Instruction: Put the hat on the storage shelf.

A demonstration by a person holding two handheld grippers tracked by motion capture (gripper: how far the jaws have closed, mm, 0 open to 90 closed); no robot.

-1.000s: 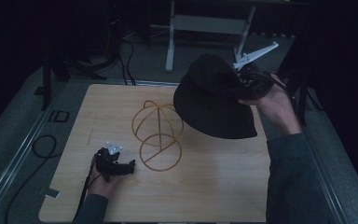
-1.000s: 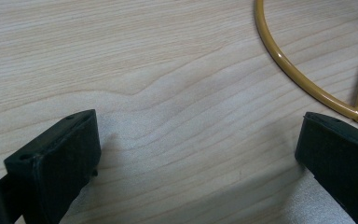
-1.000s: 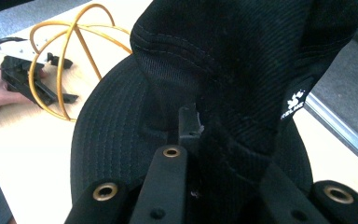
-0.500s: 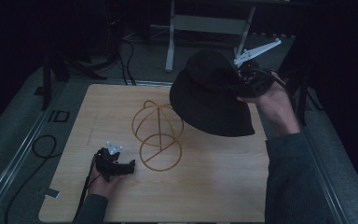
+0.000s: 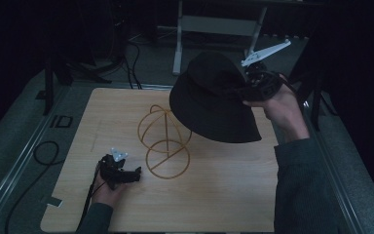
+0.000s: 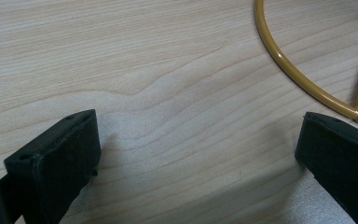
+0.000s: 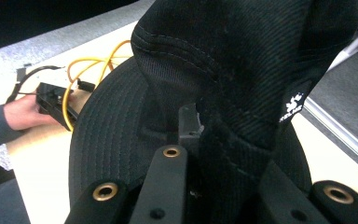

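Two grippers are in play, and we see them well apart in the high view. The right gripper [image 5: 253, 87], in the upper right of the frame, is clenched on a black bucket hat [image 5: 214, 97] and holds it in the air above the wooden table [image 5: 214, 204], over the upper right part of the board. The hat hangs tilted, its crown toward the upper left and its wide brim drooping toward the lower right, overlapping the top of a yellow wire hat stand [image 5: 165, 141] at the frame's centre. In the right gripper view we find the fabric finely ribbed, with rows of stitching around the brim and a small black tag with white lettering [image 7: 292, 108] at the right — the cloth is bunched between the jaws.

The left gripper [image 5: 134, 174] rests low on the table in the lower left of the high view, just beside the stand's round base. In the left gripper view its jaws stand wide apart on bare wood, grasping nothing — the yellow base ring [image 6: 298, 70] curves through the upper right.
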